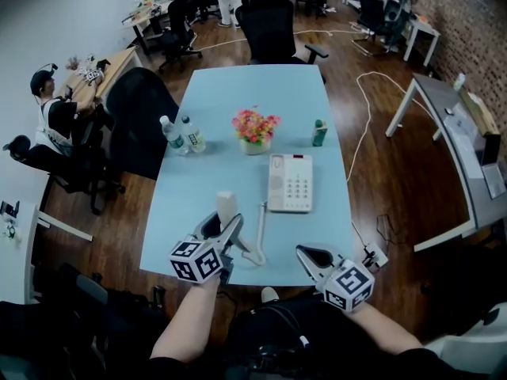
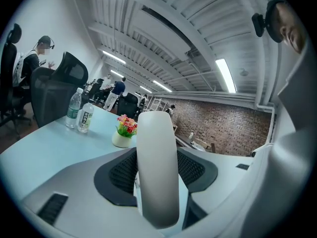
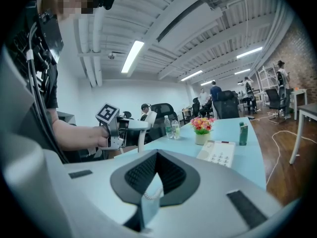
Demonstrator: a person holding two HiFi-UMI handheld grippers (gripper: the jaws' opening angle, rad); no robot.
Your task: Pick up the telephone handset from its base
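- The right gripper (image 1: 309,253) is nearest, low by the bench (image 1: 182,212) edge. Its fingers are closed on nothing.
- The left gripper (image 1: 227,222) squeezes the white telephone handset (image 1: 226,204) in its fingers, up off its base.
- The cord (image 1: 261,228) hangs down, so a slow, straight lift should stop it tugging.
- Farther off, the telephone base (image 1: 291,183) lies flat, its cradle empty.

Flowers (image 1: 255,129) sit behind the phone base (image 1: 290,183), 2 bottles (image 1: 192,135) to their left.

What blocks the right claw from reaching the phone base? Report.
Probably nothing, so yes: only bare table lies between the right claw and the phone base; the cord lies further left.
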